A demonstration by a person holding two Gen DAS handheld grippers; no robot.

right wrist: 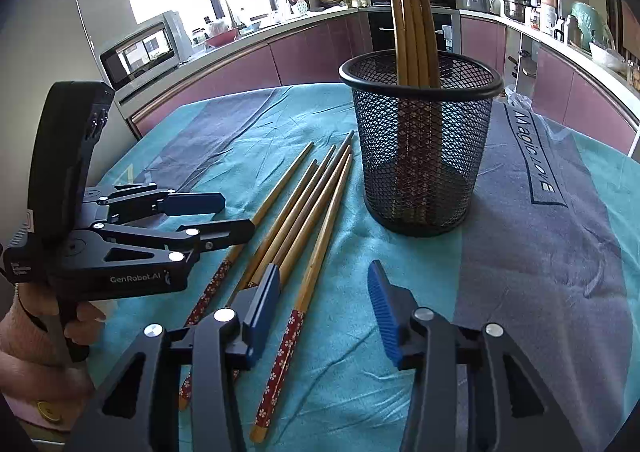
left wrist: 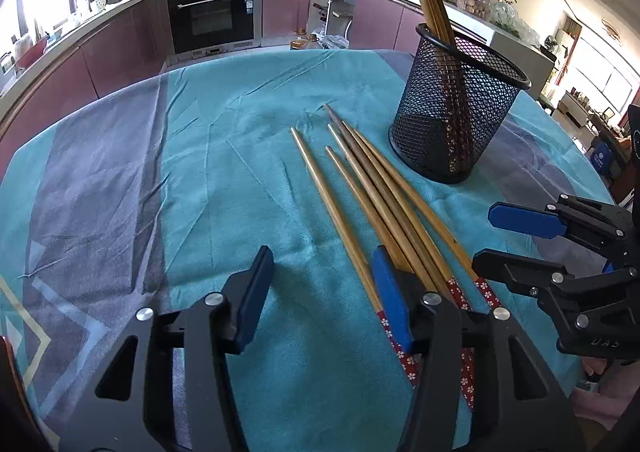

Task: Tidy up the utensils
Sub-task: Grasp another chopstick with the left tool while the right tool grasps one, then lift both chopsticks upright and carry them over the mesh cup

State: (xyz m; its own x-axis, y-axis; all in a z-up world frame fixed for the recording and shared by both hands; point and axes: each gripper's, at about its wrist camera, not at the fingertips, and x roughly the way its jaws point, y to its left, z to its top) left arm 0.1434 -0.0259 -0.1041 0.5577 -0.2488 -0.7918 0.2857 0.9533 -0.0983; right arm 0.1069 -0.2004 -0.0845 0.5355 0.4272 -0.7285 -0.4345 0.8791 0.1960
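Several wooden chopsticks [left wrist: 372,191] with red flowered ends lie side by side on the teal cloth, also in the right wrist view [right wrist: 304,207]. A black mesh cup [left wrist: 456,107] stands upright beyond them and holds several more chopsticks [right wrist: 412,15]; the cup also shows in the right wrist view [right wrist: 420,139]. My left gripper [left wrist: 320,292] is open and empty, low over the cloth, its right finger over the chopstick handles. My right gripper [right wrist: 324,304] is open and empty, just right of the lying chopsticks. Each gripper shows in the other's view: the right one [left wrist: 504,240], the left one [right wrist: 224,215].
The table is covered by a teal and grey cloth [left wrist: 200,155] with "Magic Love" lettering [right wrist: 532,151]. Kitchen counters, an oven [left wrist: 212,11] and a microwave [right wrist: 140,47] stand beyond the table's far edge.
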